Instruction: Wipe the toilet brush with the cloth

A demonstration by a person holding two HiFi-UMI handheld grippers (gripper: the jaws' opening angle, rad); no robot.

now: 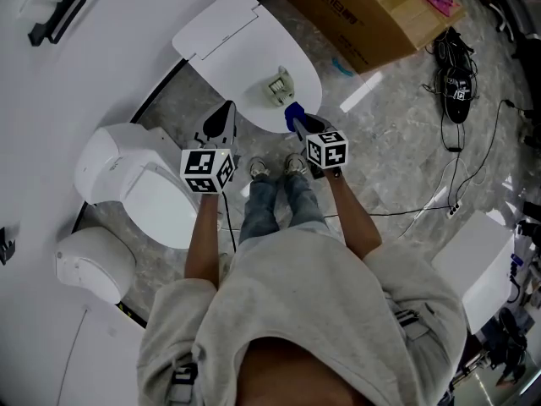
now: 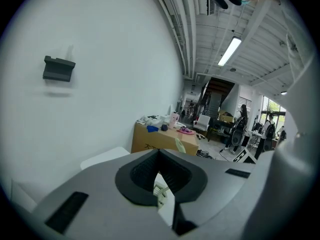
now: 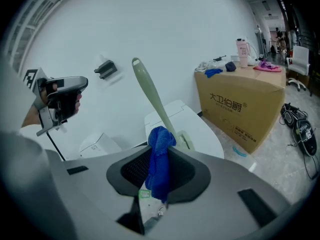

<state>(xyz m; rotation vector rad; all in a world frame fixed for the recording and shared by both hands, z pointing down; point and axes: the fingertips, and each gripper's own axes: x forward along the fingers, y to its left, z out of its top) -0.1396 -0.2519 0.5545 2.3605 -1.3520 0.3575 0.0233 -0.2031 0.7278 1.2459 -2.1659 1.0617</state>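
A blue cloth (image 3: 161,176) is held clamped in the right claw (image 3: 159,154), its free end bunched above the jaws, and is brought up against the pale green handle of the toilet brush (image 3: 150,96); whether fabric and handle are touching cannot be told from either view. The brush is seen standing upright in its holder (image 1: 279,87), which is set on the closed toilet lid (image 1: 245,49) near the lid's front edge, the end closest to the person. The left claw (image 2: 159,156) is held with its jaws drawn together on nothing, off the lid's left edge and apart from the brush. The step in hand is judged to be the approach, with the wiping itself barely begun or not yet begun. For the next move, the cloth would probably need to be pressed around the handle and drawn along it, and the brush may have to be steadied or lifted by the left claw, since a light holder could be tipped or pushed across the smooth lid. No obstruction is seen between cloth and brush. A second toilet (image 1: 139,180) is placed close at the left, while a cardboard box (image 1: 372,7) and a tangle of cables (image 1: 456,83) on the floor (image 1: 397,142) are kept well clear at the right.
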